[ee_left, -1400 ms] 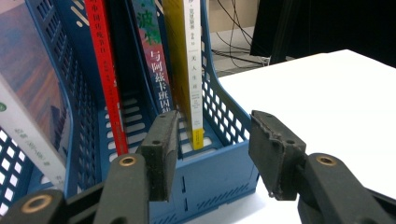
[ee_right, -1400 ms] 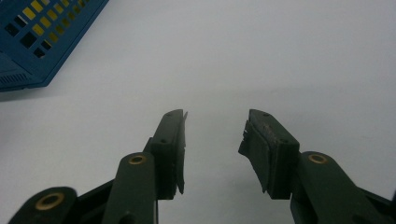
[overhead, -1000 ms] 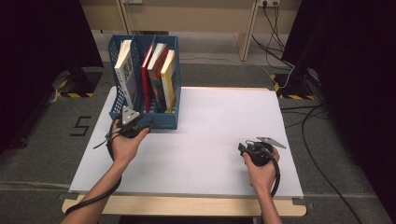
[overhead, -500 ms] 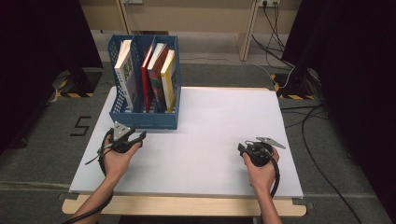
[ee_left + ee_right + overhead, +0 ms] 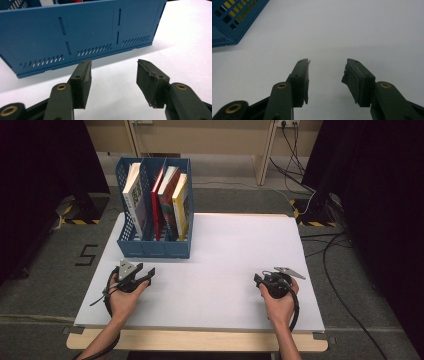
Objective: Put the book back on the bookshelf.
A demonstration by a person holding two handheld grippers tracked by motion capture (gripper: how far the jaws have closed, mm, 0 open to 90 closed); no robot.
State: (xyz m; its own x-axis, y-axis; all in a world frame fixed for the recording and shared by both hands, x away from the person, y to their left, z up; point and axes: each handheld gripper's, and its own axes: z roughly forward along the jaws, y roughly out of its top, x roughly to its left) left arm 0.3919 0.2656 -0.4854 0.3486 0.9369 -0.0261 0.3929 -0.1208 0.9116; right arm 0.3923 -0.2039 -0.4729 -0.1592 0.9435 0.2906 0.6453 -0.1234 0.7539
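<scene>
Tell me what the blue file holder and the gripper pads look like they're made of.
The blue file holder looks like moulded plastic with a matte finish: thin, even walls with cut slots and vent slits. The left gripper has pads that look like dark rubber or foam, dull, with frayed, chipped edges; which of the two is unclear.

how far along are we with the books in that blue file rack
Looks done: four books stand inside the blue rack. In hand: nothing; the left gripper and right gripper are open and empty over the white table. Left: no loose books visible.
</scene>
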